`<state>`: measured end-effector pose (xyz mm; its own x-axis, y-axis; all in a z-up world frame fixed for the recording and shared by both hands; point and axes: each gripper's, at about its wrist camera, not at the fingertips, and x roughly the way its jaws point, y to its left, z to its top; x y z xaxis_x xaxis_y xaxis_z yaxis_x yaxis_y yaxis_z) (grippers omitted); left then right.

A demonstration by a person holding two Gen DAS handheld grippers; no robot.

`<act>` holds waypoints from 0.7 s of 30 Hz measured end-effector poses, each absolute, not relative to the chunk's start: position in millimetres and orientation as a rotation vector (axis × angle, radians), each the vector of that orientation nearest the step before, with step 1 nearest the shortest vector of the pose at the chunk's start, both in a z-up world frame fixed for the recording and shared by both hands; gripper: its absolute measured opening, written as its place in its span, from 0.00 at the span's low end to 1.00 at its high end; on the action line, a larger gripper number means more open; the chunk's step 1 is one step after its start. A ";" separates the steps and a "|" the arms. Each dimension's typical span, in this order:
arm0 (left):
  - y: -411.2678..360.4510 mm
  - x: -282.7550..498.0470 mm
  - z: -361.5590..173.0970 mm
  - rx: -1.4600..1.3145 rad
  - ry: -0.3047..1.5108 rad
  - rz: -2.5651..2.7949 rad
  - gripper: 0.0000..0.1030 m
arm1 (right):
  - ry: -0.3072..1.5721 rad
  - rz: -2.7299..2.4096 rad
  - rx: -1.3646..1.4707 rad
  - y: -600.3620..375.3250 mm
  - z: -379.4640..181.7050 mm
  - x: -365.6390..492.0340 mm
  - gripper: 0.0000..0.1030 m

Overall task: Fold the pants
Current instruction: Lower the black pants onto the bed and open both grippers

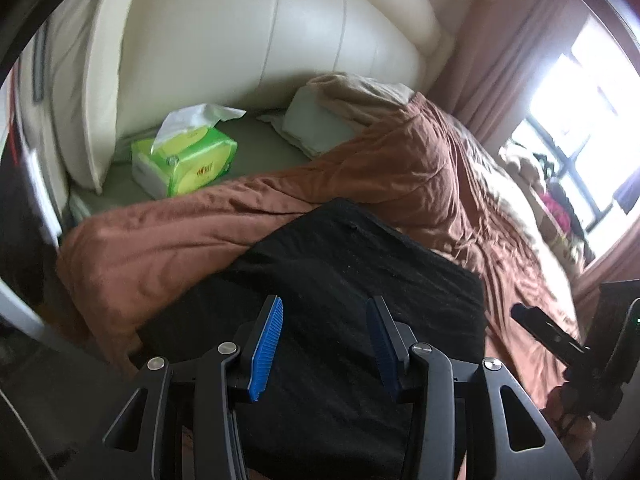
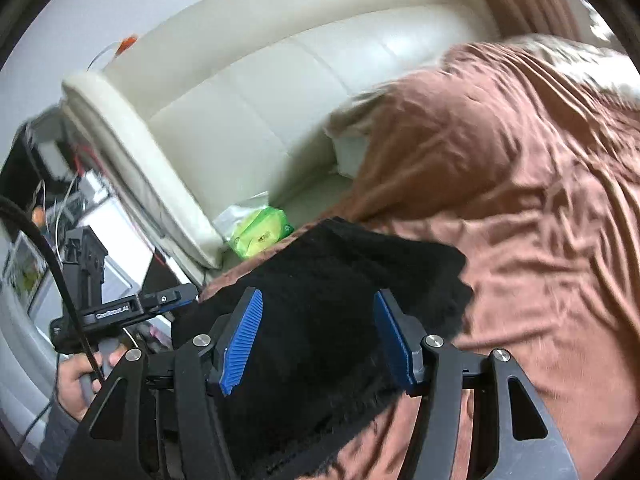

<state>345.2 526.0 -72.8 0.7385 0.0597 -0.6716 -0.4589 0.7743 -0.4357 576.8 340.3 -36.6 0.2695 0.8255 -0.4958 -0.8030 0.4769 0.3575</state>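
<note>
The black pants (image 1: pixel 340 280) lie folded into a compact rectangle on the brown bedspread (image 1: pixel 380 168). They also show in the right wrist view (image 2: pixel 340 288). My left gripper (image 1: pixel 325 312) is open and empty, its blue pads spread above the near part of the pants. My right gripper (image 2: pixel 319 312) is open and empty, also hovering over the pants. The right gripper's body shows at the right edge of the left wrist view (image 1: pixel 592 344). The left gripper's body shows at the left of the right wrist view (image 2: pixel 120 308).
A green tissue pack (image 1: pixel 184 160) lies on the sheet near the cream padded headboard (image 1: pixel 248 32). A pillow (image 1: pixel 320 120) sits under the bedspread's top edge. Curtains and a bright window (image 1: pixel 580 100) are at the far side. Cluttered furniture (image 2: pixel 60 200) stands left of the bed.
</note>
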 end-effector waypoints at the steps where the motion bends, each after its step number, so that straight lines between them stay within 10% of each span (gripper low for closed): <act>1: 524.0 344.8 -75.5 -0.634 0.682 0.313 0.45 | 0.682 1.104 0.017 346.3 -35.3 577.8 0.53; 21: 473.5 329.1 -127.6 -0.687 0.725 0.340 0.44 | 0.777 0.976 -0.251 360.3 -111.9 591.2 0.34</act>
<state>329.1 473.5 -127.6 0.7080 0.0536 -0.7042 -0.5073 0.7323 -0.4544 591.2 360.3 -111.9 0.3210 0.6483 -0.6904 -0.8184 0.5568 0.1424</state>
